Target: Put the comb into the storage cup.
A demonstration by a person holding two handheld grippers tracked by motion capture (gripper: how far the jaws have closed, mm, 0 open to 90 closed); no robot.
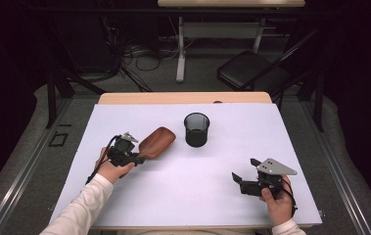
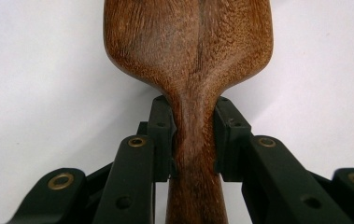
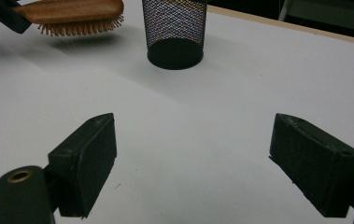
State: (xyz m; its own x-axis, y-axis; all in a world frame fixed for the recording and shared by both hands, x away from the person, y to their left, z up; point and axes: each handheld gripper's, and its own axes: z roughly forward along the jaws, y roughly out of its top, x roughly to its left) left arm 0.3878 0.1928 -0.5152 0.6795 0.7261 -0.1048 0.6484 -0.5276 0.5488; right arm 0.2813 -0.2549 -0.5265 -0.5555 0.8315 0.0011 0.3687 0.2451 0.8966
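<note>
A brown wooden hairbrush (image 1: 157,142) hangs just above the white table, bristles down, left of a black mesh cup (image 1: 196,129). My left gripper (image 1: 137,155) is shut on the brush's narrow handle; in the left gripper view the wooden hairbrush (image 2: 188,42) widens beyond my left gripper (image 2: 194,135), whose pads press both sides of the neck. My right gripper (image 1: 239,177) rests low at the front right, jaws wide apart and empty. In the right gripper view my right gripper (image 3: 192,161) faces the mesh cup (image 3: 174,30), with the hairbrush (image 3: 72,16) lifted at upper left.
The white table sheet (image 1: 232,147) has bare surface between the cup and the right gripper. A wooden table edge (image 1: 183,98) runs along the back. Beyond it stand a dark folding chair (image 1: 251,71) and a desk leg with cables on the floor.
</note>
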